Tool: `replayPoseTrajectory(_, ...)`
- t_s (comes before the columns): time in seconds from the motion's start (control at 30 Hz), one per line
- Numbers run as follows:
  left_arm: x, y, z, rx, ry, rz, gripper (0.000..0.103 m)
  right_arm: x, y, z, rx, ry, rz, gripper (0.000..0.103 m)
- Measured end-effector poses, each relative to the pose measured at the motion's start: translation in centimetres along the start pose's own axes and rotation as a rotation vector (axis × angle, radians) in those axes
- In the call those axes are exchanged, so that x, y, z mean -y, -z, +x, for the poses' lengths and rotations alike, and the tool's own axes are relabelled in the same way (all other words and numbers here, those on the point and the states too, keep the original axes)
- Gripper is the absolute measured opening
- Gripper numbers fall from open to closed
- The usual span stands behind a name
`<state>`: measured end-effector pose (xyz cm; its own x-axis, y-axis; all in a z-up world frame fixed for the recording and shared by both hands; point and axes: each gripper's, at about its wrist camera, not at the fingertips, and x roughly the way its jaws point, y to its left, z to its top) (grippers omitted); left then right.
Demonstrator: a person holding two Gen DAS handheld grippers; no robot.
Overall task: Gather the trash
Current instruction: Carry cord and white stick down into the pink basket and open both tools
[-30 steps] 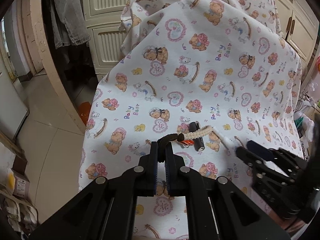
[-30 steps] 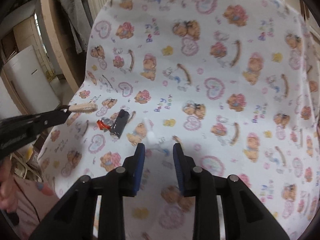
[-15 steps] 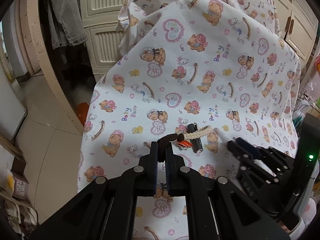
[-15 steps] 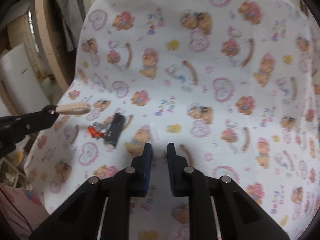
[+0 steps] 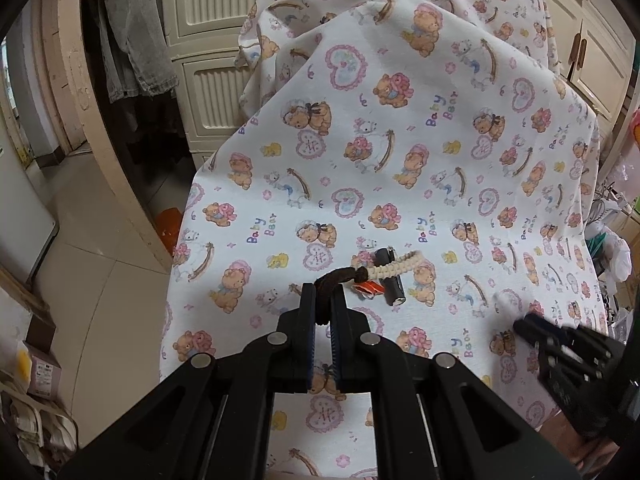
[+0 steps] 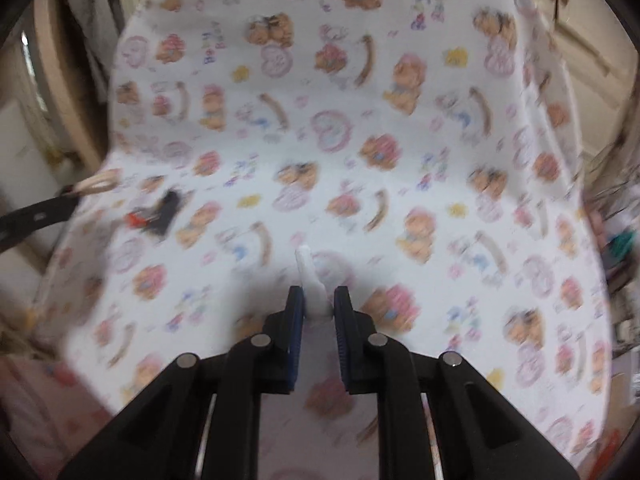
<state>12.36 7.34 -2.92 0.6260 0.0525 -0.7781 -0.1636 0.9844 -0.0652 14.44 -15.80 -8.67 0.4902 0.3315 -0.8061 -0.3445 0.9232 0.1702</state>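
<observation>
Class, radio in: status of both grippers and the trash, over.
Left gripper shut on braided cord. Right gripper around white scrap, grip unconfirmed. Black battery and red wrapper remain on bear-print sheet.

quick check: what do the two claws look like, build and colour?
Both match: the left claw and right claw are matte black plastic linkages with round silver pivot pins, and their fingers carry ribbed blue pads on the inner faces. No cables, labels or sleeves are visible.
</observation>
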Motion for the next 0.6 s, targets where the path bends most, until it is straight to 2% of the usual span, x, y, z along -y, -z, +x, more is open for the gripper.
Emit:
replayPoseTrajectory(0.13,0.1,0.1,0.1,-0.002,-0.001,0.003,0.006,-0.6,1.2,-0.6,-0.035,-0.1,-0.029,0.015)
replayPoseTrajectory(0.43,0.5,0.1,0.2,-0.008,-0.005,0.021,0.006,-3.2,3.2,-0.5,-0.071,-0.181,-0.143,0.015)
replayPoseTrajectory(0.6,0.7,0.0,0.4,-0.013,-0.006,0.029,0.006,-4.3,3.7,-1.0,-0.062,-0.177,-0.213,0.018)
